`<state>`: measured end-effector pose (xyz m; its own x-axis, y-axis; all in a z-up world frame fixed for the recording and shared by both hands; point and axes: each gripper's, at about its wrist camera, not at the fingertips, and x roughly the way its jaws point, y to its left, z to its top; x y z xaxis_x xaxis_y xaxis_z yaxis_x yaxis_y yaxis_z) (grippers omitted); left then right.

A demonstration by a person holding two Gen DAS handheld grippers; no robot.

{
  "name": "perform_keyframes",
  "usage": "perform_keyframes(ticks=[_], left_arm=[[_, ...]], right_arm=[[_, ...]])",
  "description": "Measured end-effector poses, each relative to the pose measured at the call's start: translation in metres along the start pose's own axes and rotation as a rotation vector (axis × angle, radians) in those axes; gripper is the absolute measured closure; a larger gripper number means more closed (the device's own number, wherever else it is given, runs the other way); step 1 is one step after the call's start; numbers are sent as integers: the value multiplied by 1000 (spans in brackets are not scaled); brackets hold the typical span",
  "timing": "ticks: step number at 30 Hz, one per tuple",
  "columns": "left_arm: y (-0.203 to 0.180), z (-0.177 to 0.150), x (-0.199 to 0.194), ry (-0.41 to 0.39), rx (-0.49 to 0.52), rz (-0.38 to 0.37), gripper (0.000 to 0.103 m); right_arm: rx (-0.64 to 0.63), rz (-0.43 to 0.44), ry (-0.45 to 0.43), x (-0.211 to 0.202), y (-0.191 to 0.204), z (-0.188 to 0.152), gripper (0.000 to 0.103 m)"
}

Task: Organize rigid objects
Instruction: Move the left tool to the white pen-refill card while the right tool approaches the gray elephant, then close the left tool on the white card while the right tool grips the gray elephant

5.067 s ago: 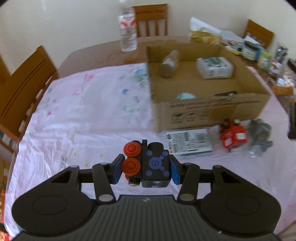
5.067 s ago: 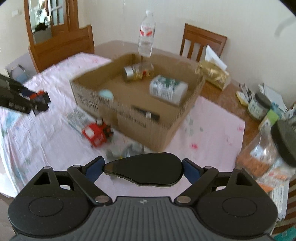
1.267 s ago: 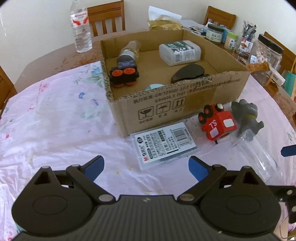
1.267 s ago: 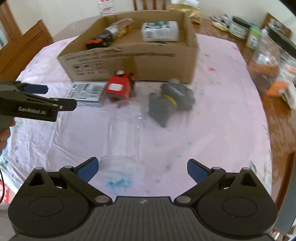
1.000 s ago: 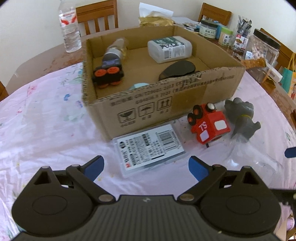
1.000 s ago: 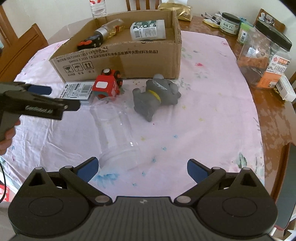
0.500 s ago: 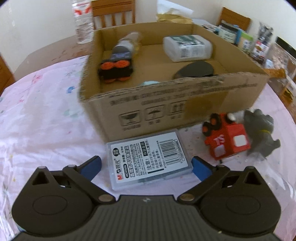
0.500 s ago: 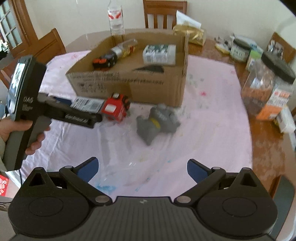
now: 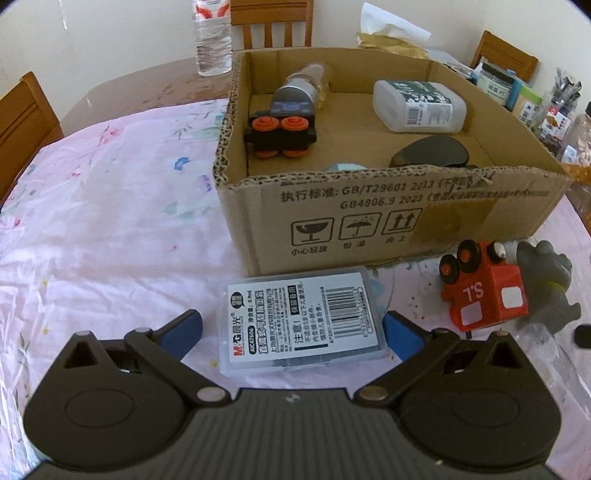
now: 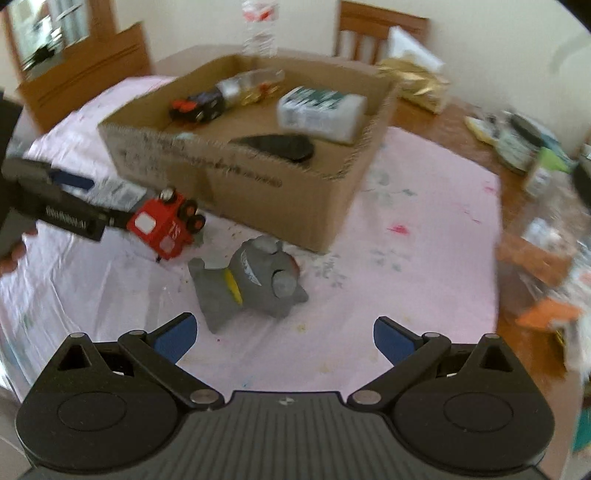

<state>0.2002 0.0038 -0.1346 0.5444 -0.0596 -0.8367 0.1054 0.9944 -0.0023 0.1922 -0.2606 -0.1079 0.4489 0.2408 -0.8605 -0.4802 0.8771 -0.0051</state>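
A home dining room: wooden chairs (image 9: 271, 22) ring a tabletop (image 9: 92, 206) under a floral cloth, jars (image 9: 496, 79) alongside.

Between the left fingers (image 9: 186, 326) lies a clear glossy plastic case (image 9: 301, 323) with a printed paper label, on soft floral cloth (image 9: 110, 229). Beyond the fingers stands a rough, matt corrugated cardboard box (image 9: 369, 221). Ahead of the right fingers (image 10: 177, 332) is a matt grey rubbery toy (image 10: 247, 284).

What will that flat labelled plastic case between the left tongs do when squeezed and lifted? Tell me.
The plastic case looks like a rigid, thin box, so it should probably hold its shape between the open left tongs. It lies flat on the cloth, so the tips may struggle to get under its low edges. Its smooth, glossy sides could slip; it seems light.
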Motion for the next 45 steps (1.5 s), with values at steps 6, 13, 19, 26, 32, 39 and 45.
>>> perform_keyframes(ticks=[6, 13, 19, 26, 32, 39, 45], left_arm=[[-2, 1, 1, -5, -28, 20, 0], [-8, 0, 1, -30, -76, 57, 0], [-13, 5, 3, -26, -98, 67, 3], [-5, 0, -5, -25, -105, 84, 12], [15, -11, -13, -16, -136, 97, 12], [13, -10, -12, -14, -146, 105, 12], [12, -10, -12, -18, -144, 111, 10]], right_arm=[[-87, 71, 38, 31, -4, 4, 0], [-166, 99, -18, 38, 0, 5, 0], [-175, 108, -41, 40, 1, 7, 0], [-188, 121, -62, 43, 3, 10, 0], [-195, 125, -62, 44, 4, 12, 0], [-272, 173, -56, 43, 14, 19, 9], [-271, 174, -62, 38, 13, 20, 24]])
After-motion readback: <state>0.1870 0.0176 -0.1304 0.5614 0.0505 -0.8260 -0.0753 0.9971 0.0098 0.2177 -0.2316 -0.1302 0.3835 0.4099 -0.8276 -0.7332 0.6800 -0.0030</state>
